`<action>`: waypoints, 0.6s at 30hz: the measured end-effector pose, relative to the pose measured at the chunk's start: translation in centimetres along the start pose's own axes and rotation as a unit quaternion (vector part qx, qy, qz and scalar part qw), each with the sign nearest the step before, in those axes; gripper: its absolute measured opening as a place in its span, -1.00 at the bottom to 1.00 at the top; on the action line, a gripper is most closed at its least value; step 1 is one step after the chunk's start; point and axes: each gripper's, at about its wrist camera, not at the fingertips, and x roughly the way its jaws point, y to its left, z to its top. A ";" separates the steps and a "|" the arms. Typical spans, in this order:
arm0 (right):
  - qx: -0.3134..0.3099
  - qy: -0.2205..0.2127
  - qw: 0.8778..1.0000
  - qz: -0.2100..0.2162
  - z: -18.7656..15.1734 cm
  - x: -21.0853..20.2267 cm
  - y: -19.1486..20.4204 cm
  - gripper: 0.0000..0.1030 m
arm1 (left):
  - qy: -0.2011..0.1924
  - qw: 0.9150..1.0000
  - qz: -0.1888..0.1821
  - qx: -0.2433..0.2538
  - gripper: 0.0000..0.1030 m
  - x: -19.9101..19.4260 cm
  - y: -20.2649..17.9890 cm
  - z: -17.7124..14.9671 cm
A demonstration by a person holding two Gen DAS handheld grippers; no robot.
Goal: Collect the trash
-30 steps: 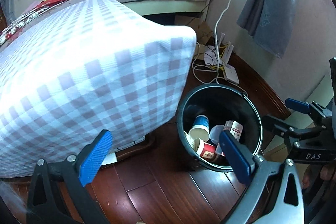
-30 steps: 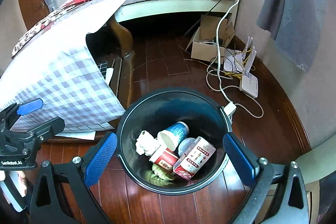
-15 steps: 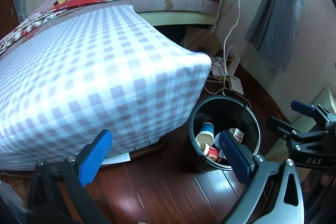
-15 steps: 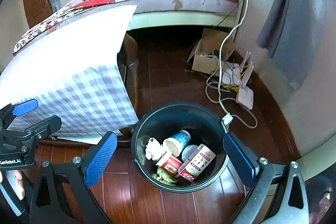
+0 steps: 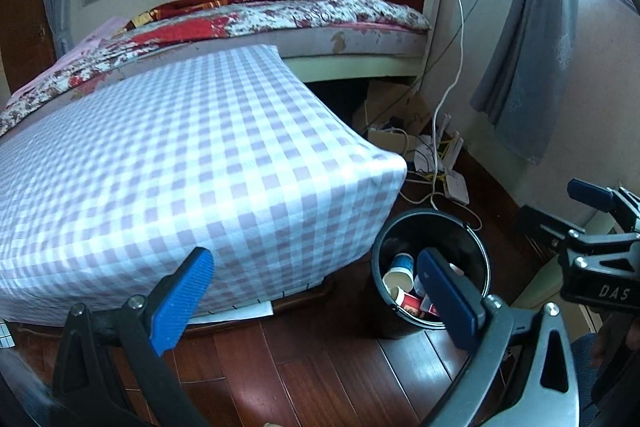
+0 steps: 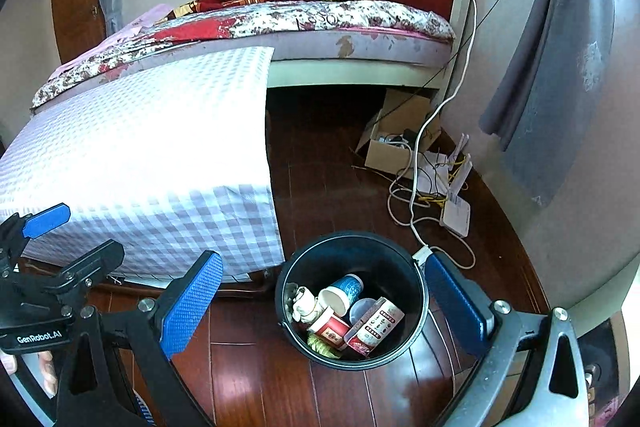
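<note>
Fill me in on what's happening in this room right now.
A person is collecting trash with a handheld gripper in each hand. Both the left gripper and the right gripper are open and hold nothing. The black bin stands on the wooden floor beside the checkered table cover. It already holds a blue paper cup, a red cup, a small carton and crumpled paper.
</note>
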 end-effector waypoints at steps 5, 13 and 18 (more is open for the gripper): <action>0.004 -0.018 1.000 0.002 0.7 -3.0 0.4 0.98 | -0.011 1.000 0.000 -0.006 0.98 -2.1 0.5 0.4; 0.003 -0.036 0.999 0.013 0.5 -6.8 1.7 0.98 | -0.044 0.999 0.009 0.014 0.98 -5.6 0.3 0.8; 0.016 -0.049 0.999 0.009 0.5 -9.0 1.4 0.98 | -0.059 0.998 0.008 0.013 0.98 -7.7 0.3 0.6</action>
